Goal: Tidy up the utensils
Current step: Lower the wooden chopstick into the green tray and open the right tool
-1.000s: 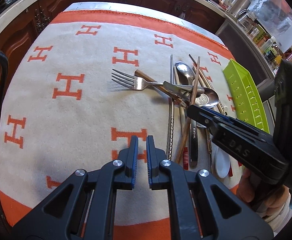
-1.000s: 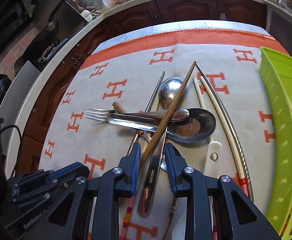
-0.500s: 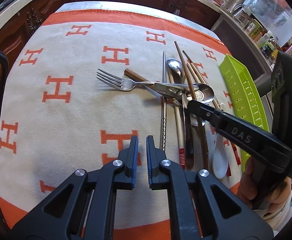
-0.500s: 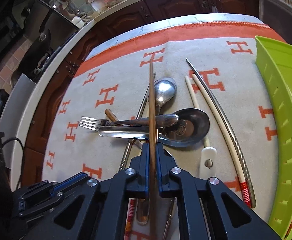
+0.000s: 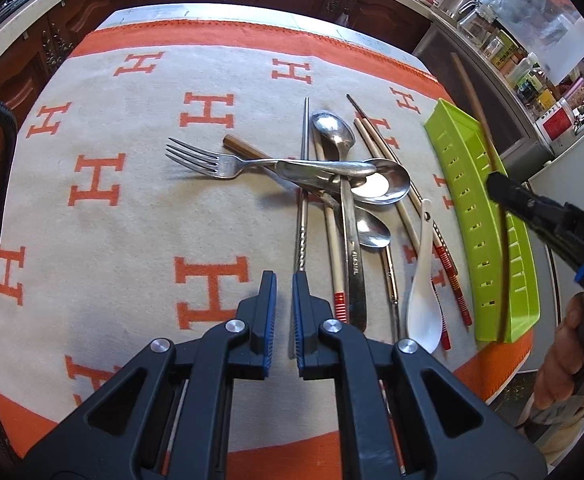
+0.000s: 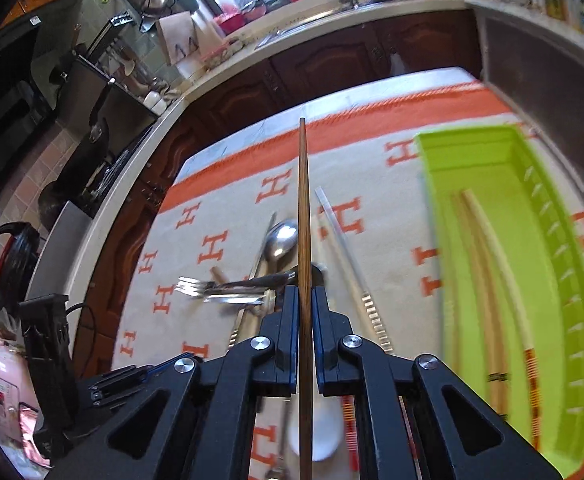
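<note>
My right gripper (image 6: 303, 296) is shut on a brown wooden chopstick (image 6: 303, 208) and holds it in the air; in the left wrist view the right gripper (image 5: 495, 182) and chopstick (image 5: 473, 100) hang above the green tray (image 5: 463, 184). The tray (image 6: 471, 160) holds pale chopsticks (image 6: 487, 232). A pile of utensils lies on the cloth: a fork (image 5: 200, 158), metal spoons (image 5: 379, 178), a white ceramic spoon (image 5: 423, 292) and several chopsticks (image 5: 302, 184). My left gripper (image 5: 284, 280) is nearly shut and empty, low over the cloth, just left of the pile.
A beige cloth with orange H marks (image 5: 92, 184) covers the table. Kitchen counters with dark wooden cabinets (image 6: 331, 64) surround it. Jars and bottles (image 5: 523, 64) stand at the far right. A black device (image 6: 48, 344) stands at the left of the right wrist view.
My right gripper closed on the brown chopstick, lifted it out of the pile and carried it up and right over the green tray. The left gripper stayed nearly still.
</note>
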